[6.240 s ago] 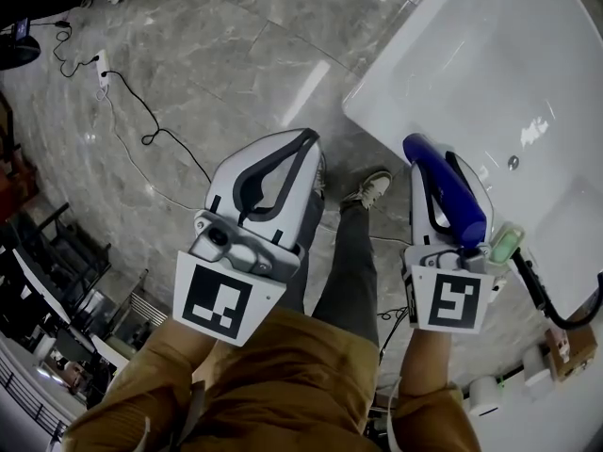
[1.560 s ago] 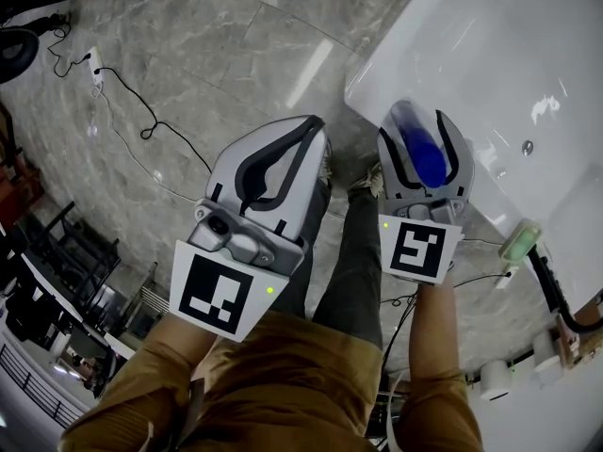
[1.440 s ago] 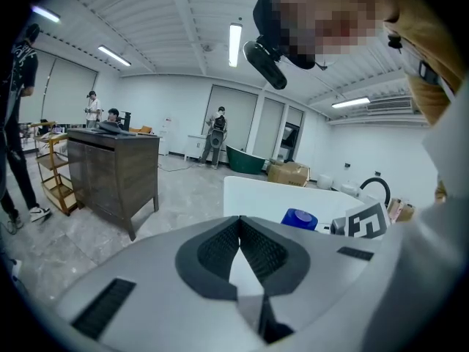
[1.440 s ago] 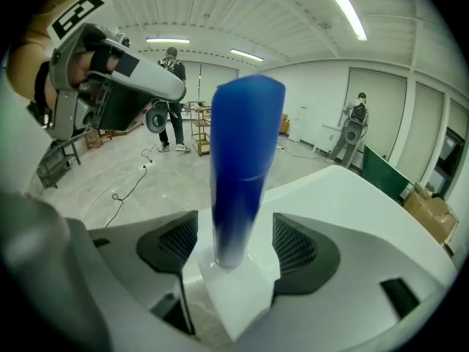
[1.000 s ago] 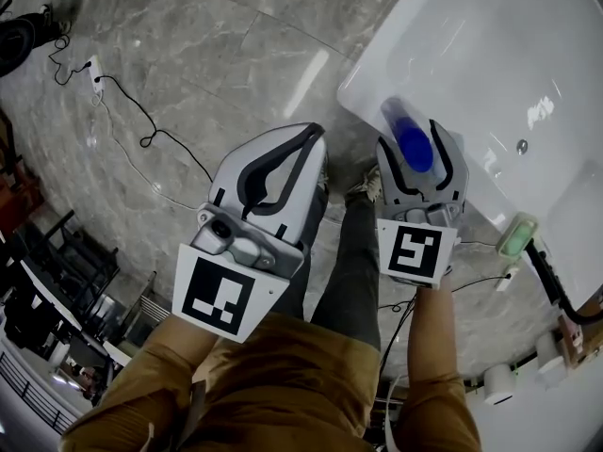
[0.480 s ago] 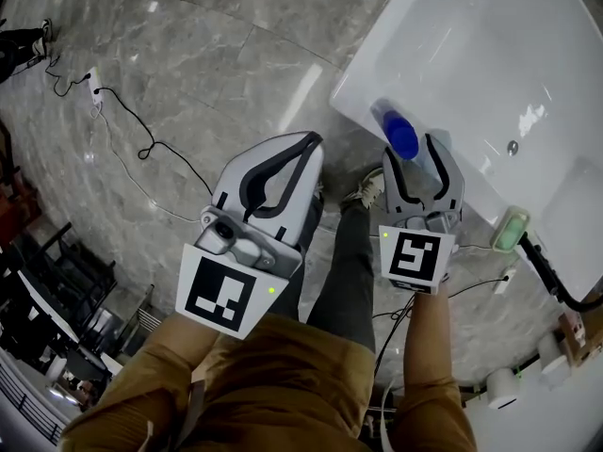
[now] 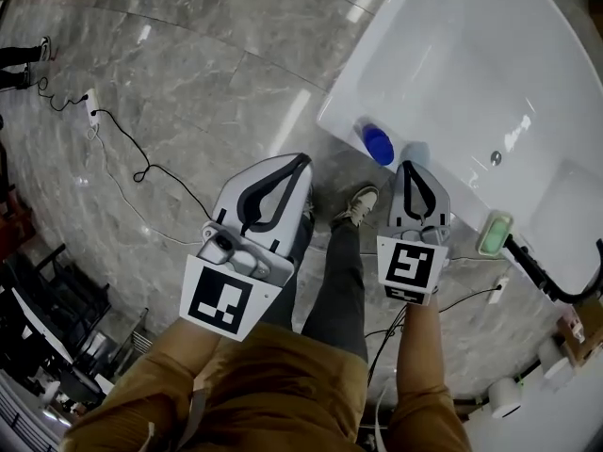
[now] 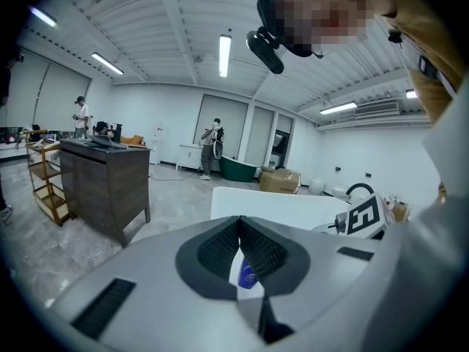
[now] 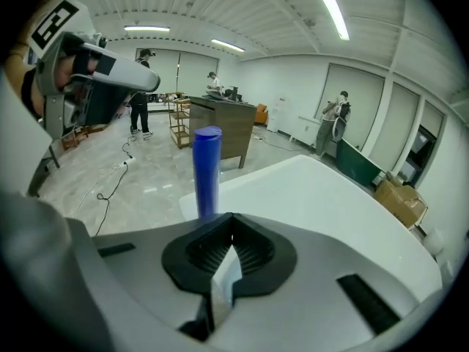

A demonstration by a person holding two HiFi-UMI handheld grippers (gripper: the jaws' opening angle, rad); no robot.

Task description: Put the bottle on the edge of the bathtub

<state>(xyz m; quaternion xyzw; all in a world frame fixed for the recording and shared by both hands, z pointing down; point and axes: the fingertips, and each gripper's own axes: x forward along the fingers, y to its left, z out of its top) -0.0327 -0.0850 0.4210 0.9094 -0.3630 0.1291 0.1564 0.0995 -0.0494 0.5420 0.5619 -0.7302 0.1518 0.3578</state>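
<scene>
The blue bottle [image 7: 378, 144] is stood upright on the bathtub [image 7: 341, 119] edge. The right gripper [image 7: 419, 168], just closed on nothing, should be drawn back without knocking it. The left gripper [image 7: 299, 162] is clenched empty.

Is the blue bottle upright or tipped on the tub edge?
Upright: the blue bottle stands vertical on the bathtub rim, clear of the right gripper.

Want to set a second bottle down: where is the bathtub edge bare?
Bare: the bathtub rim beyond the blue bottle, along the floor side. Crowded: toward the green pad and black hose, where the right tongs hover.
</scene>
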